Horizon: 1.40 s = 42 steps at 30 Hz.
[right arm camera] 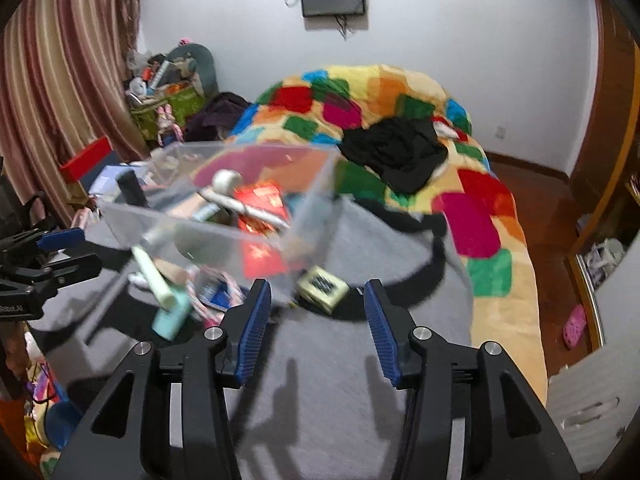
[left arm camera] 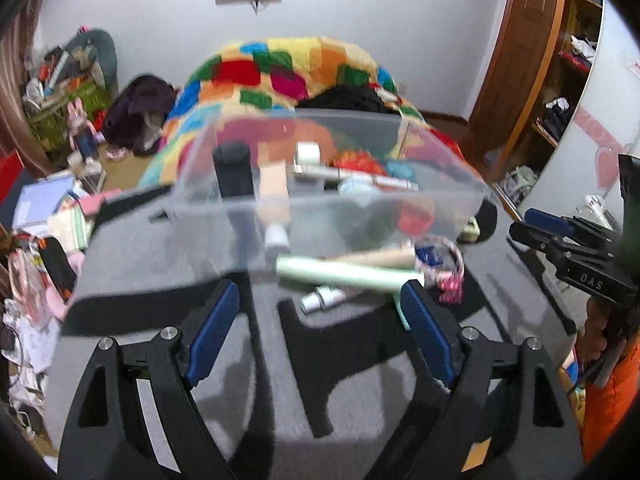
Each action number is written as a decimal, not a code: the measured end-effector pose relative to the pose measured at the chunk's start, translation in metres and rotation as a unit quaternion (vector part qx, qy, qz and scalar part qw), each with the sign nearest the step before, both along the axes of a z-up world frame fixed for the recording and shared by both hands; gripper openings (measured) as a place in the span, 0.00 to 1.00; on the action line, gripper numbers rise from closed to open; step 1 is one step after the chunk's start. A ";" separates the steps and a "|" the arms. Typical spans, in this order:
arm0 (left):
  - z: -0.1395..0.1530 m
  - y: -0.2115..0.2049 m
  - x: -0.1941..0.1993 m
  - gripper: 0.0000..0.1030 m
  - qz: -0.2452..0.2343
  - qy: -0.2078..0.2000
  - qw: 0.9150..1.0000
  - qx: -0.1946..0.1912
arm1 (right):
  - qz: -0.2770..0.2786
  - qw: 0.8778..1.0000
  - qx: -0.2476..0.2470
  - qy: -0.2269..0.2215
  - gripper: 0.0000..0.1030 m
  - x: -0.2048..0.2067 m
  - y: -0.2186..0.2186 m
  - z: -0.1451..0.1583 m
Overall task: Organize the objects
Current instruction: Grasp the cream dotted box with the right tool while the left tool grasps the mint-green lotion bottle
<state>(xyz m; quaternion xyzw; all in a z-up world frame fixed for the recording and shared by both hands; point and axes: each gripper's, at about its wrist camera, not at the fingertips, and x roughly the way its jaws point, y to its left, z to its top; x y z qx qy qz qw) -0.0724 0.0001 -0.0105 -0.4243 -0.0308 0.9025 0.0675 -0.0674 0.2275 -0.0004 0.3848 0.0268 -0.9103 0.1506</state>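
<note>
Clear plastic bin of cylindrical tubes on grey felt.

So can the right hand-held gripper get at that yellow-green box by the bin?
Probably yes. The right hand-held gripper is open, and the yellow-green box sits just ahead between its fingers on the grey surface, beside the clear bin.

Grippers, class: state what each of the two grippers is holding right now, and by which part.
Nothing is held. The left gripper and right gripper are both open and empty, short of the clear plastic box.
</note>
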 end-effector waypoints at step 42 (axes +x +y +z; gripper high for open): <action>-0.027 0.022 0.008 0.88 -0.007 -0.042 0.999 0.018 | 0.057 0.996 0.006 -0.072 0.22 -0.018 0.000 -0.041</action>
